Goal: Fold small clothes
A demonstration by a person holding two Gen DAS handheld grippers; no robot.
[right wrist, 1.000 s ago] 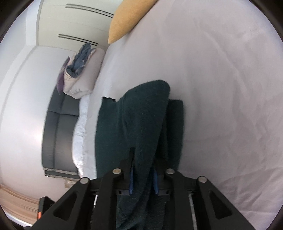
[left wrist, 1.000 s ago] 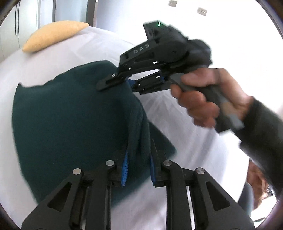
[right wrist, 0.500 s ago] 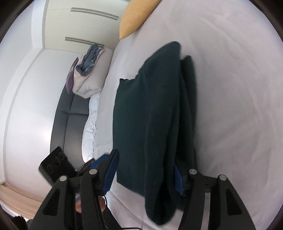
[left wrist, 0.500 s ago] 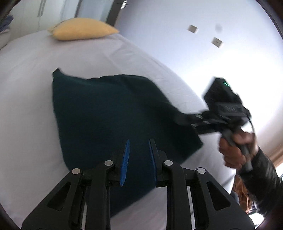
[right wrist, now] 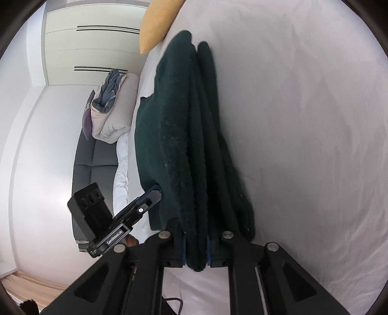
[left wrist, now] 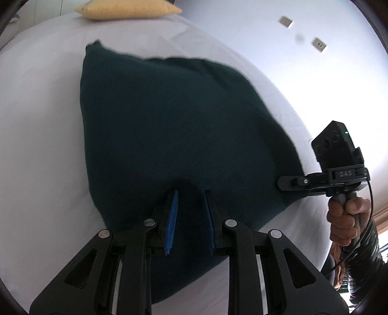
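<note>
Bare white bed sheet (left wrist: 36,121) rings the dark green cloth (left wrist: 174,126) — only a yellow pillow (left wrist: 126,9) far off.

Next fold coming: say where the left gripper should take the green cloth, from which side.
Near hem of the green cloth, from the near side, low: it lies flat under the open left gripper, while the right gripper pinches the right edge.

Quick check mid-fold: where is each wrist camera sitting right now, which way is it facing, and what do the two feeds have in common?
Left wrist: on the left gripper, looking across the dark green cloth on the white bed; the right gripper and hand show.
Right wrist: on the right gripper, looking along the cloth's folded edge; the left gripper shows.
Shared: cloth, bed, yellow pillow.
</note>
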